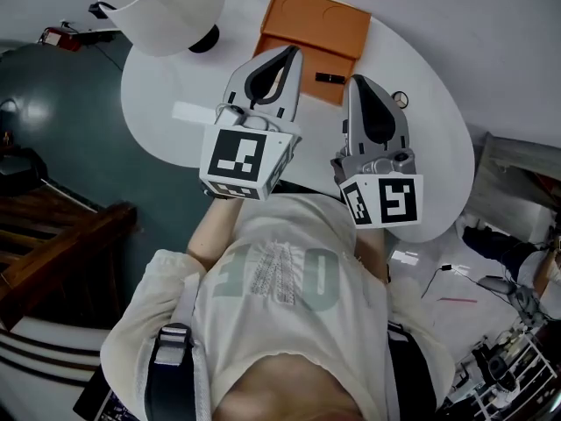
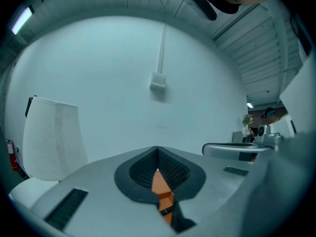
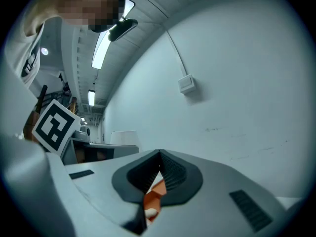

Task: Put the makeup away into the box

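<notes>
Head view: the left gripper point(image 1: 285, 55) and right gripper point(image 1: 359, 82) hang side by side above the white table point(image 1: 166, 112), tips toward the open orange box point(image 1: 311, 20). In the gripper views each pair of jaws is clenched together with nothing between them, and a strip of the box shows through the slit below. A small black makeup stick point(image 1: 330, 77) lies on the box's near half, between the two tips. A white lamp point(image 1: 162, 7) stands at the table's far left.
</notes>
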A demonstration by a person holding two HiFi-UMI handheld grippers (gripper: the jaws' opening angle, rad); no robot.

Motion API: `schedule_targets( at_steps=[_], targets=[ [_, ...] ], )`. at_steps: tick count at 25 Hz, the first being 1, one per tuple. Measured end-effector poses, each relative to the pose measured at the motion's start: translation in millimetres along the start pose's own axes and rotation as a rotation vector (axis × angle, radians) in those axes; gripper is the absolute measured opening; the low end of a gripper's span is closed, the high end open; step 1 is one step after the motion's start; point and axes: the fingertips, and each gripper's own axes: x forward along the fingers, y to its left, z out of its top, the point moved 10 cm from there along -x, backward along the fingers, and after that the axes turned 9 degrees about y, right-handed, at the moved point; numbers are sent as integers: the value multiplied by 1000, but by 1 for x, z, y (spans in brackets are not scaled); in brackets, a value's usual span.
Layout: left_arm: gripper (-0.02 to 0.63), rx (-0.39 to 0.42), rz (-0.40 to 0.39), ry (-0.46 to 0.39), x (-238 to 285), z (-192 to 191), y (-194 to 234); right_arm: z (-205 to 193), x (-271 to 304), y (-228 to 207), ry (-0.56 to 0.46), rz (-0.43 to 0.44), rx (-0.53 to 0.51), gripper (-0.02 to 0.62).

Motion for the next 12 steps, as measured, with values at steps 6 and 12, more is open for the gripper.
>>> schedule_targets(
  at_steps=[6,12],
  targets=[
    [10,30,-61,23,27,-3,-32,-10,-28,-33,-9,-120,16,5],
    [189,93,-304,149,89,-21,-85,-22,-63,-68,19,-301,41,5]
  ],
)
